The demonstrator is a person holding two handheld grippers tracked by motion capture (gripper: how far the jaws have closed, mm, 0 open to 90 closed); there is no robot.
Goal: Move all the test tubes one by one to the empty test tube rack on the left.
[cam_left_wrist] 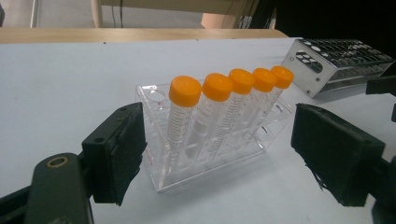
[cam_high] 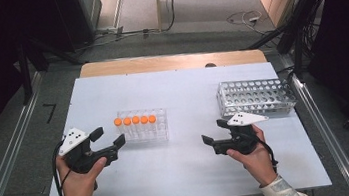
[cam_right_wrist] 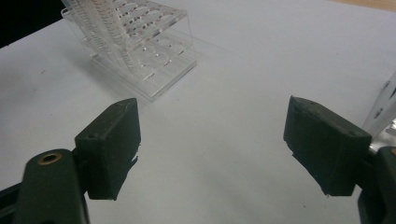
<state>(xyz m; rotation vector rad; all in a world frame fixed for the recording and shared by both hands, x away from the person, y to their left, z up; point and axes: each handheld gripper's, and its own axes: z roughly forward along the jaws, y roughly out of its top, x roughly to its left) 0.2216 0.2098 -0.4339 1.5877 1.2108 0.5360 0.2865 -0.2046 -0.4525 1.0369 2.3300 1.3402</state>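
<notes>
I am seated at a white table (cam_high: 192, 176), holding a two-jaw claw in each hand. My left gripper (cam_high: 108, 138) hovers at the near left with its jaws spread wide and nothing between them. It points at a clear plastic rack (cam_high: 144, 126) just beyond it. Five tubes with orange caps (cam_high: 135, 120) stand in one row along the rack's far side, leaning a little. In the left gripper view the same tubes (cam_left_wrist: 224, 116) sit framed between my two black pads (cam_left_wrist: 122, 151), apart from both.

My right gripper (cam_high: 215, 131) rests at the near right, also released and empty, its jaws aimed leftward across bare table. The right gripper view catches the clear rack (cam_right_wrist: 154, 51) ahead and to the left. A perforated metal rack (cam_high: 256, 98) lies on its side at the far right, well apart from the tubes.

I judge this to be the approach, before any grasp. Next I would need to ease the left claw forward, line it up on the end tube alone, and clench on it below the cap without nudging its neighbours or the light rack.
</notes>
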